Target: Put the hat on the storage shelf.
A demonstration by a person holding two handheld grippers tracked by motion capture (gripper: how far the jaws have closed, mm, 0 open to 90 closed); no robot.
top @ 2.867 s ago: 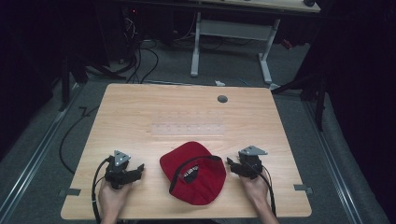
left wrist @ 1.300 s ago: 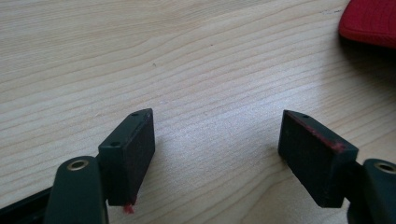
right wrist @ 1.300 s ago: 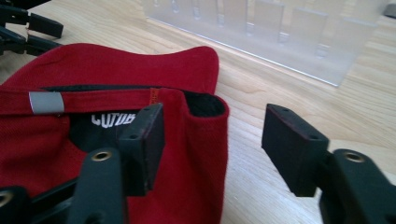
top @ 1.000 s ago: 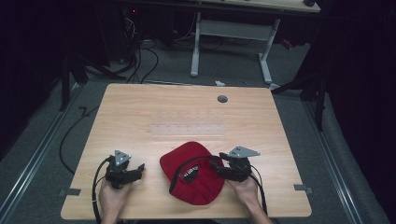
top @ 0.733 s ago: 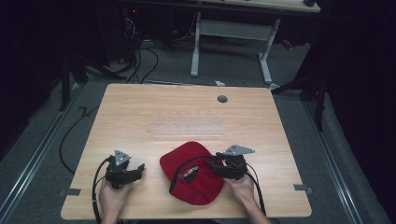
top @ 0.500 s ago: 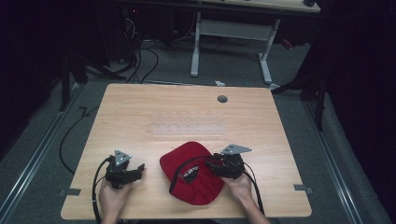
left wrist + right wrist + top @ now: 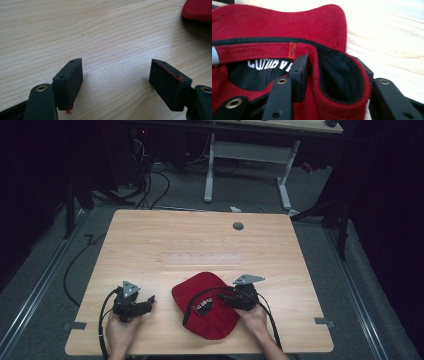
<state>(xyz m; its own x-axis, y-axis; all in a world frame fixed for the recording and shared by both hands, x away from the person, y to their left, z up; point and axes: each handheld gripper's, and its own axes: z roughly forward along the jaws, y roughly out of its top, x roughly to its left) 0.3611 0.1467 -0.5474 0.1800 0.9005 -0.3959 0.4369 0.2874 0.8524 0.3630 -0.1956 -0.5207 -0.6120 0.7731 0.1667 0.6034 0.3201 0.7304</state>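
Note:
A red cap (image 7: 202, 290) lies upside down near the front of the wooden table (image 7: 200, 240), its black lining and white lettering showing. My right gripper (image 7: 223, 299) is at the cap's right side. In the right gripper view a folded part of the cap's rim (image 7: 342, 85) bulges between the jaws of my right gripper (image 7: 334, 72); the jaws have just been closing and both pads press the fabric. My left gripper (image 7: 149, 301) rests low at the front left, apart from the cap. Its jaws (image 7: 116, 75) stand open over bare wood, with the cap's edge (image 7: 200, 10) farther off.
A round grommet hole (image 7: 238, 226) sits near the table's far edge. Grey tape marks (image 7: 325, 322) lie near the front corners. Behind the table stand a second desk's white legs (image 7: 210, 170) and floor cables (image 7: 150, 185).
My right gripper has moved left and slightly down onto the cap's right rim, and its jaws have narrowed around the fabric. The left gripper has kept still.

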